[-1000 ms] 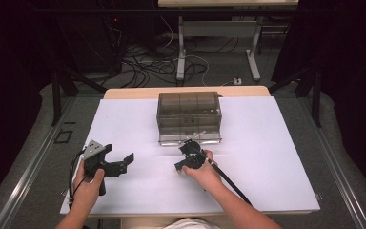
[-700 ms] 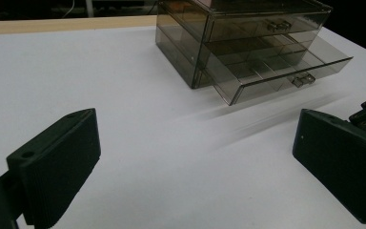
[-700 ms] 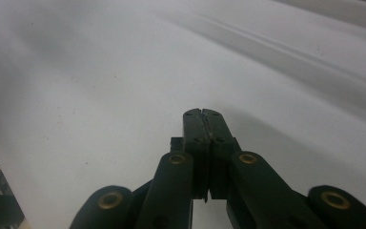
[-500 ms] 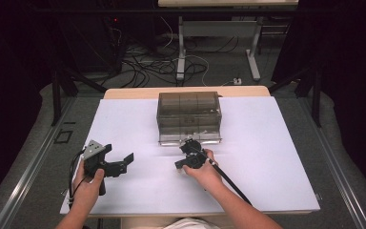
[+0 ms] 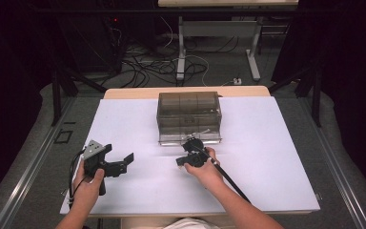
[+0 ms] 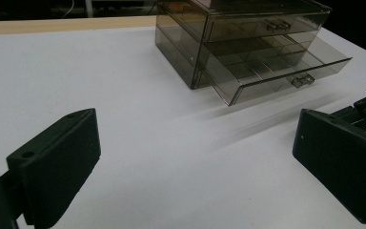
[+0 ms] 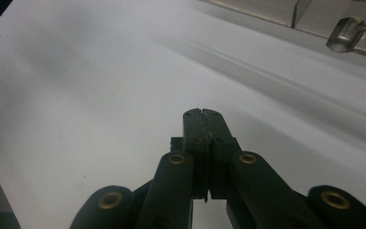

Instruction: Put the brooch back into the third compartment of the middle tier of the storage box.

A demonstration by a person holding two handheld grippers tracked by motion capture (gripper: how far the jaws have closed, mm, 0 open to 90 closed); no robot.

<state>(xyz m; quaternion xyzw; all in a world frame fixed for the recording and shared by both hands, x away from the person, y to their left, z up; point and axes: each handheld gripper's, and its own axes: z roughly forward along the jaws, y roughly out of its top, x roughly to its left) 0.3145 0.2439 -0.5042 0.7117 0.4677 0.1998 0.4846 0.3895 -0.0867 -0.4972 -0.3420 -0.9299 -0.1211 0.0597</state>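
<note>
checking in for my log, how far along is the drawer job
Done: the bottom drawer of the drawer box stands part way out. The top drawer looks shut. In hand: nothing gripped. The right gripper, jaws shut and empty, sits just before the drawer front; the left gripper is open, off to the side. Left: likely grasping the handle to move that drawer; which way is unclear.
</note>
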